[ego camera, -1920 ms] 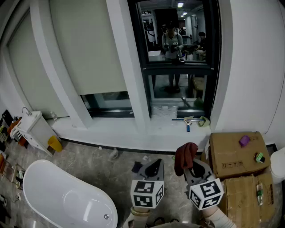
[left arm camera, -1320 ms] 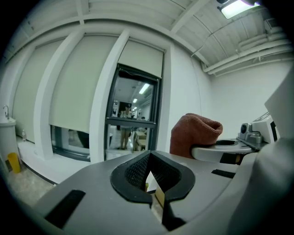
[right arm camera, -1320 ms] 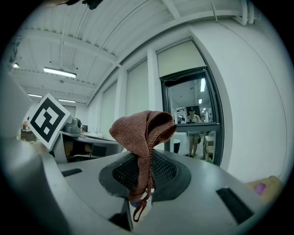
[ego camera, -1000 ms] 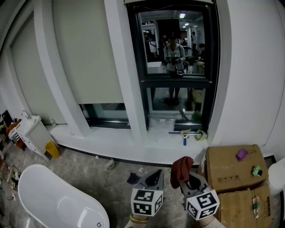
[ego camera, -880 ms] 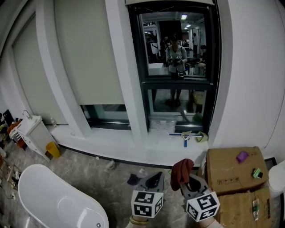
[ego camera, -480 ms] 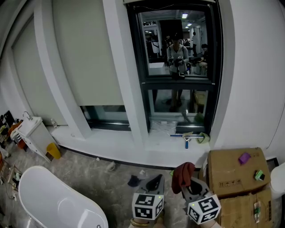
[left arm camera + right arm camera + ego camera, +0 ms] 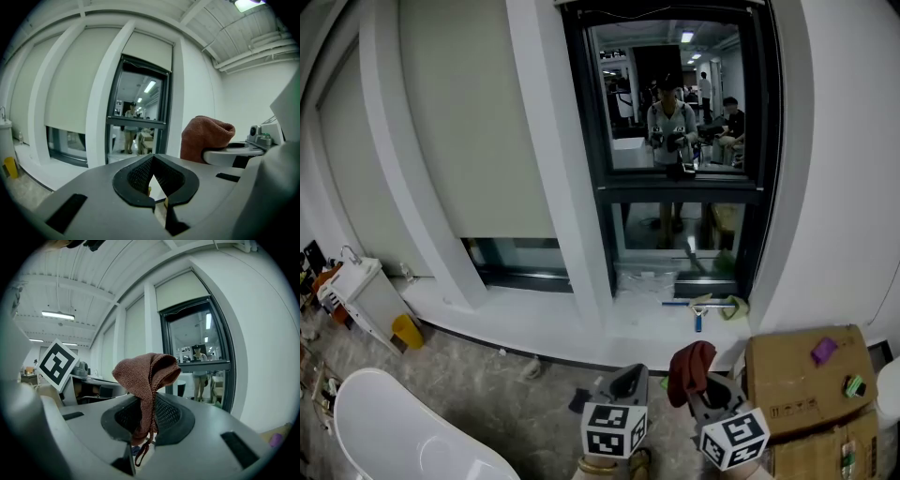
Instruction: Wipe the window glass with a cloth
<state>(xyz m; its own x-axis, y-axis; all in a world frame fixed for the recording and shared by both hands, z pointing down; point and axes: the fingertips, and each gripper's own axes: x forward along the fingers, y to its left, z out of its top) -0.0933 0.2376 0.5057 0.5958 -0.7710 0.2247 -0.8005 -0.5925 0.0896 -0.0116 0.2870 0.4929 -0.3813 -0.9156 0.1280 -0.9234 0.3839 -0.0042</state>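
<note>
Cloth (image 7: 689, 364) clamped in right gripper (image 7: 703, 384), left gripper (image 7: 624, 377) jaws together, window glass (image 7: 623, 103) ahead

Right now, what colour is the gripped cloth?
The cloth is reddish brown; the right gripper view shows it best.

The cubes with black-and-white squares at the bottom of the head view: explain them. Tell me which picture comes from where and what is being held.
Each cube is part of a hand-held two-jaw gripper, and a person carries one in each hand. The head view comes from a camera on the person's head. The other two cameras ride on the grippers and look along their jaws. The left gripper has its jaws together with nothing between them. The right gripper is shut on a reddish-brown cloth. Ahead is the window glass, which reflects the person. A squeegee lies on the white sill. A cardboard box stands at right.
</note>
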